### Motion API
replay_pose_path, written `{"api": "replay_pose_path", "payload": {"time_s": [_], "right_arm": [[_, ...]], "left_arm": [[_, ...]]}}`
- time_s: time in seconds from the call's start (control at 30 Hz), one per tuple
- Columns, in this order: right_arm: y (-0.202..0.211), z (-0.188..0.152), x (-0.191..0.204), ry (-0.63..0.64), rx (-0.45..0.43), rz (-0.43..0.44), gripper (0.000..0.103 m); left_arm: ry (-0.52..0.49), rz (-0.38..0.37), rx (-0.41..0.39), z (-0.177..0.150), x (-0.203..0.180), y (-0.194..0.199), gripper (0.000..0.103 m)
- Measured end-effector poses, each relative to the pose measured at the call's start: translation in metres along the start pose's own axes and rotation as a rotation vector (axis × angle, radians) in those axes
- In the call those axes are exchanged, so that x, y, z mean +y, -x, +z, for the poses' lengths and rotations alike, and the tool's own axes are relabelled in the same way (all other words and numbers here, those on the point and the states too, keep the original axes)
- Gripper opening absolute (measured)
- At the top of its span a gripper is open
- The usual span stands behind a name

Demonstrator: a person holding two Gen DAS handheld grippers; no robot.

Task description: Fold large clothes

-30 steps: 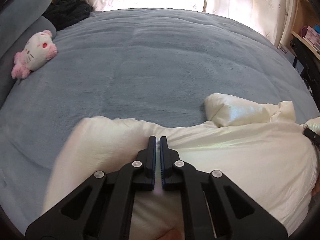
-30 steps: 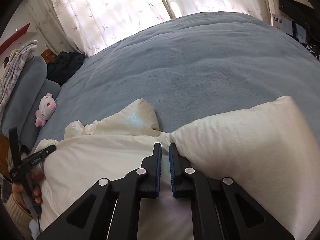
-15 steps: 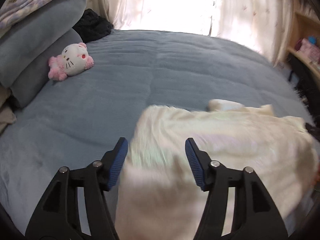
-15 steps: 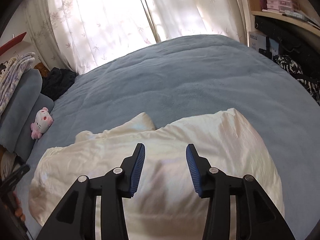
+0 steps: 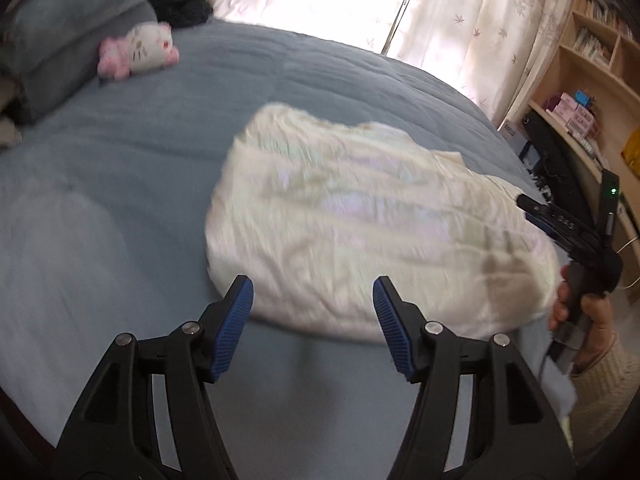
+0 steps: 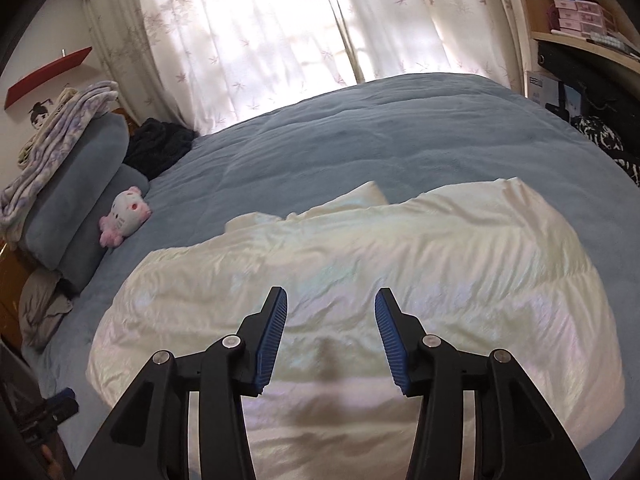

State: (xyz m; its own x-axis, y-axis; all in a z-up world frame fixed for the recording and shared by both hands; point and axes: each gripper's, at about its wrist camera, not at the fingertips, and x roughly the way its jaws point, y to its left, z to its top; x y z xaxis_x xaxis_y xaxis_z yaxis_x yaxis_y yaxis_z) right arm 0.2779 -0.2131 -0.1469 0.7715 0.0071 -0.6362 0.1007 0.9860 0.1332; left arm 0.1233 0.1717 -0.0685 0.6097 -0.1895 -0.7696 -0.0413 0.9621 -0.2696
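A cream, puffy, shiny garment point(image 5: 360, 220) lies folded in a broad mound on the blue bedcover point(image 5: 120, 160). My left gripper point(image 5: 312, 284) hovers open over the garment's near left edge, nothing between its blue pads. At the right of this view a hand point(image 5: 580, 312) holds the other gripper beside the garment's right end. In the right wrist view the garment point(image 6: 400, 260) fills the foreground. A folded sleeve end point(image 6: 360, 200) sticks out at its far side. My right gripper point(image 6: 331, 292) is open above the garment's middle, pads clear of the cloth.
A pink and white plush toy point(image 6: 126, 214) leans on grey pillows point(image 6: 76, 208) at the left, with dark clothing point(image 6: 156, 144) behind. Curtains point(image 6: 280, 32) hang beyond the bed. Shelves point(image 5: 580, 92) with boxes stand at the right.
Both grippers were shut on the cream garment a second ago. They have since opened, let it go and drawn back and up. The left one has swung left, and the garment rests on the bed.
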Motion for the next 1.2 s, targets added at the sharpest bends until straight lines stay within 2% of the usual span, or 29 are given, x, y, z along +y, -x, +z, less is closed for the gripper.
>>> {"api": "replay_pose_path", "payload": {"time_s": [0.17, 0.3, 0.4, 0.47, 0.63, 0.9, 1.03, 1.2], "right_arm": [[0.004, -0.016, 0.016, 0.015, 0.012, 0.028, 0.047], [-0.003, -0.022, 0.023, 0.034, 0.028, 0.038, 0.047], [-0.012, -0.023, 0.023, 0.041, 0.043, 0.051, 0.047], [-0.019, -0.024, 0.023, 0.043, 0.053, 0.060, 0.047], [-0.040, -0.029, 0.023, 0.054, 0.079, 0.072, 0.047], [-0.065, -0.030, 0.029, 0.063, 0.085, 0.075, 0.047], [-0.079, -0.019, 0.036, 0.067, 0.058, 0.068, 0.047], [-0.098, 0.007, 0.051, 0.077, -0.024, 0.004, 0.047]], "left_arm": [[0.112, -0.072, 0.049, -0.024, 0.011, -0.013, 0.059], [0.303, -0.159, 0.060, -0.044, 0.032, -0.033, 0.060], [0.406, -0.219, 0.079, -0.057, 0.045, -0.053, 0.060], [0.430, -0.222, 0.077, -0.062, 0.050, -0.065, 0.060], [0.449, -0.226, 0.014, -0.058, 0.051, -0.082, 0.061], [0.547, -0.311, 0.005, -0.030, 0.063, -0.127, 0.072], [0.556, -0.311, -0.003, -0.013, 0.060, -0.142, 0.080], [0.529, -0.275, -0.042, 0.000, 0.055, -0.153, 0.080]]}}
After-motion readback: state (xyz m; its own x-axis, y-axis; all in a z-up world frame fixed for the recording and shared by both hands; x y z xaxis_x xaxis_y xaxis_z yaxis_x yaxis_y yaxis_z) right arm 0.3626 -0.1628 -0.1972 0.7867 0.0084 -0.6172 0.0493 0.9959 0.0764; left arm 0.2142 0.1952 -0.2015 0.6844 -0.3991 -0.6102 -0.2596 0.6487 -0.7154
